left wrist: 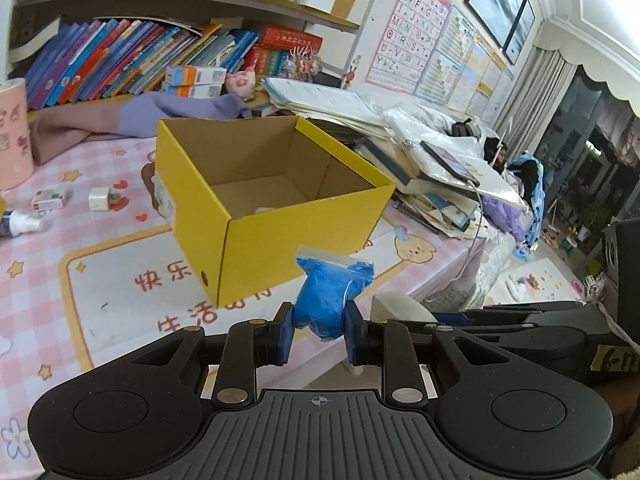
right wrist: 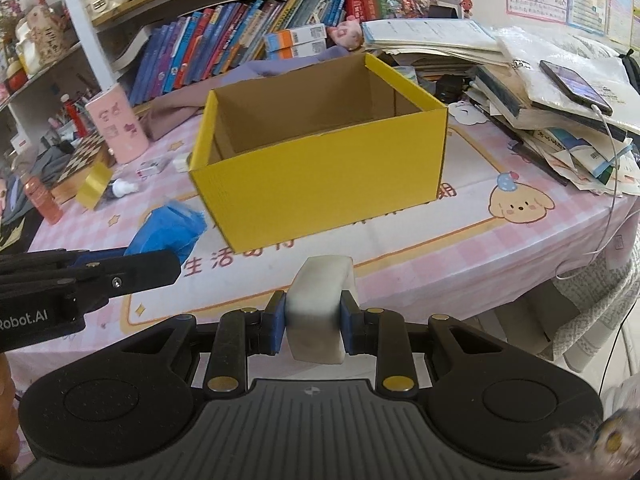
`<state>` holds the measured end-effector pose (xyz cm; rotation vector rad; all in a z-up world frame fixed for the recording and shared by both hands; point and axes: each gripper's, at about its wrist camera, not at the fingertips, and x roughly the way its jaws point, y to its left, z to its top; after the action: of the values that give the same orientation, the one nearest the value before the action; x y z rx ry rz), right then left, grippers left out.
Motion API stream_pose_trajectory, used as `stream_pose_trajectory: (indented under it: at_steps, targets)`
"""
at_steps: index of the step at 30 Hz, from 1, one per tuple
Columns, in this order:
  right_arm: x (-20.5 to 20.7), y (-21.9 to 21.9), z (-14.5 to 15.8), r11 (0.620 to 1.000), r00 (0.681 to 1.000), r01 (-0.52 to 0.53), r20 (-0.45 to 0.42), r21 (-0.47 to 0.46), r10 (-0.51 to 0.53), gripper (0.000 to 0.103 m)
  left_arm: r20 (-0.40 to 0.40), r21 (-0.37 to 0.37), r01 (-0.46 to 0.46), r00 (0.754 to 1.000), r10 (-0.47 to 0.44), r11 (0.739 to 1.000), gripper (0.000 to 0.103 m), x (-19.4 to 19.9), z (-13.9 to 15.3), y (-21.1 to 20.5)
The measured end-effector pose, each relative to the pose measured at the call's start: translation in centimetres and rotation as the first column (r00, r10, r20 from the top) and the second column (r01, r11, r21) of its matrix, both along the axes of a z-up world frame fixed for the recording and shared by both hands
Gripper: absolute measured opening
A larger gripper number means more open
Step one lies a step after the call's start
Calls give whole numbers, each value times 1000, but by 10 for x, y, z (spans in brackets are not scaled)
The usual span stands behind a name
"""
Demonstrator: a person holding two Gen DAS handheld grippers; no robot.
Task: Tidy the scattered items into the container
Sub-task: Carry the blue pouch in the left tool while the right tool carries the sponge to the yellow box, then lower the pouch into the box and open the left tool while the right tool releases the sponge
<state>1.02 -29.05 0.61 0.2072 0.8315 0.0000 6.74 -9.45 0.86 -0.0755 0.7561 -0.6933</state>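
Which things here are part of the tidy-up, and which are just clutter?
Job:
yellow box
blue bag, in left gripper
white block, in right gripper
small white boxes on the table
small bottle

Just lying about:
books
paper stack
phone
pink cup
chessboard

Pink checked table (right wrist: 460,248) under yellow box (right wrist: 320,184), book pile (right wrist: 560,120).

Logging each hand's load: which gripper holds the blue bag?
The left gripper is shut on the blue bag; the right gripper clamps a white block.
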Motion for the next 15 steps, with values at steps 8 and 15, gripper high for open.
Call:
stream_pose_trajectory:
  at_steps: [8,15]
  targets:
    - [26,-20,18,999,995,19,101,-36,-15,25,107,10,20,994,-21,1000,24,24,18,-21]
    - [61,-36,46,996,975,11,224,-90,10,25,163,12,-10,987,8,1000,24,56,30,-35]
